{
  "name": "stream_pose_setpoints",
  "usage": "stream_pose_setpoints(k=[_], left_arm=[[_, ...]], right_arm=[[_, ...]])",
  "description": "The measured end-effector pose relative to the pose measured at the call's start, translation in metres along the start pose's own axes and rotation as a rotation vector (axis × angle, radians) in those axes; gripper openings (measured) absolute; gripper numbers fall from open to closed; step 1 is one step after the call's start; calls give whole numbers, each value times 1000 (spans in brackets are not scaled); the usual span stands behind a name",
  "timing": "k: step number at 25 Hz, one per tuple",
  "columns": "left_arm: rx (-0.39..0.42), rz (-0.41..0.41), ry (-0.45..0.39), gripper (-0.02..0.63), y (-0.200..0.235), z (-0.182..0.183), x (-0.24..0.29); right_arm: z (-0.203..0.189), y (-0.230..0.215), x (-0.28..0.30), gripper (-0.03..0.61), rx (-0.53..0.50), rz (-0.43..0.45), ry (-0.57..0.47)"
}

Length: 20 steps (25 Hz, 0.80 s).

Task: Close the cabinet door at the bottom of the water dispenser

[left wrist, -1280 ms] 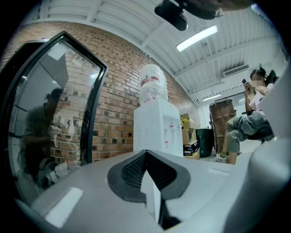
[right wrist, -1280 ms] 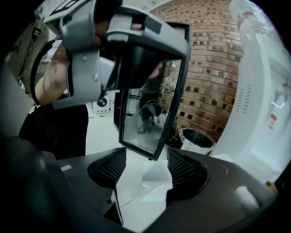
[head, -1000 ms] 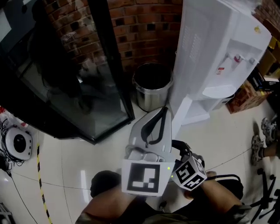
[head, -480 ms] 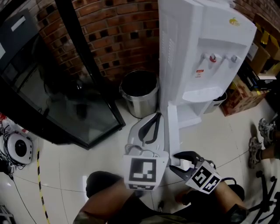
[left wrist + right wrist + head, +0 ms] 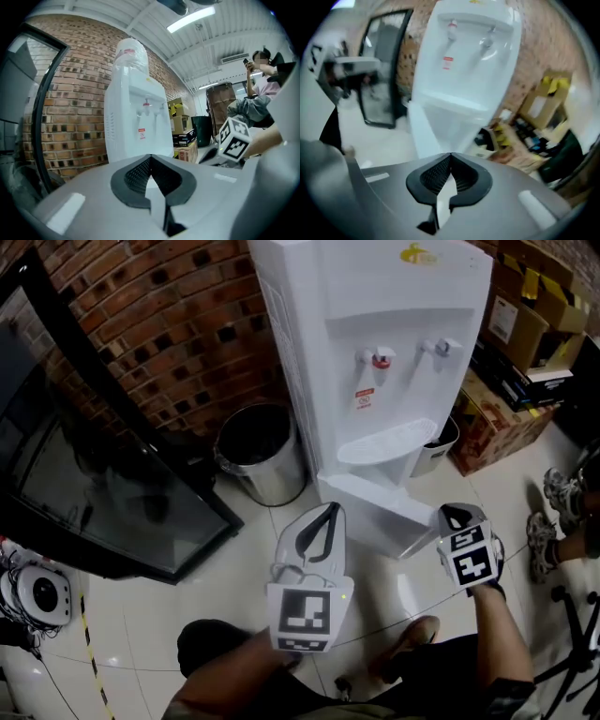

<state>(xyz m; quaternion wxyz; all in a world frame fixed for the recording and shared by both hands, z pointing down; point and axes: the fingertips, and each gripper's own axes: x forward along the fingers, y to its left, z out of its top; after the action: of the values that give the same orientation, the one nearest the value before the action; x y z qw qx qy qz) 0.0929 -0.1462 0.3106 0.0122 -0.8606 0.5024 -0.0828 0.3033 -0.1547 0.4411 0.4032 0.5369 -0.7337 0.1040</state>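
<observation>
White plastic makes up the water dispenser (image 5: 375,324), which stands against a red brick wall (image 5: 159,324). Its top carries a small yellow logo (image 5: 422,254) that I can't read. Below the red tap (image 5: 380,359) sits a red-and-white sticker (image 5: 364,397), its print too small to make out. A pale second tap (image 5: 441,347) is beside the red one.

The cabinet door (image 5: 375,507) at the base stands open, swung out over the tiled floor (image 5: 225,568) towards me. My right gripper (image 5: 457,518) hangs near the door's outer edge; I can't tell whether it touches. Its jaws are clenched with nothing between them. My left gripper (image 5: 326,517) is in front of the door, also clamped tight and empty.

A steel bin (image 5: 258,451) stands just left of the dispenser, with a dark glass-panelled frame (image 5: 94,484) beyond it. To the right are a small pale bin (image 5: 436,442) and stacked cardboard boxes (image 5: 511,329). A person's shoes (image 5: 544,531) show at the right edge.
</observation>
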Motion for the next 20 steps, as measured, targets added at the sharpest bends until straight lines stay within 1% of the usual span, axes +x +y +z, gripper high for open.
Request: stream_pose_setpoints(k=[1, 2, 3, 4, 5, 6, 13, 15, 20], left_arm=[[-1, -1, 5, 0, -1, -2, 2], [-5, 1, 10, 0, -1, -3, 4], [-11, 4, 13, 0, 0, -4, 5], [-17, 8, 12, 0, 1, -3, 5], [-22, 11, 7, 0, 2, -2, 6], [-25, 13, 2, 0, 3, 0, 6], [-33, 9, -8, 0, 9, 2, 8], [-41, 13, -9, 0, 12, 1, 6], [-46, 27, 1, 0, 24, -3, 1]], right_arm=[[-1, -29, 8, 0, 1, -130, 10], [-1, -46, 14, 0, 36, -179, 12], [-2, -52, 19, 0, 105, -163, 6], [-2, -52, 23, 0, 180, -117, -4], [-1, -49, 25, 0, 233, -75, -14], [1, -45, 26, 0, 250, -52, -22], [24, -15, 32, 0, 129, -20, -45], [31, -12, 31, 0, 125, -25, -62], [52, -19, 17, 0, 172, -63, -143]])
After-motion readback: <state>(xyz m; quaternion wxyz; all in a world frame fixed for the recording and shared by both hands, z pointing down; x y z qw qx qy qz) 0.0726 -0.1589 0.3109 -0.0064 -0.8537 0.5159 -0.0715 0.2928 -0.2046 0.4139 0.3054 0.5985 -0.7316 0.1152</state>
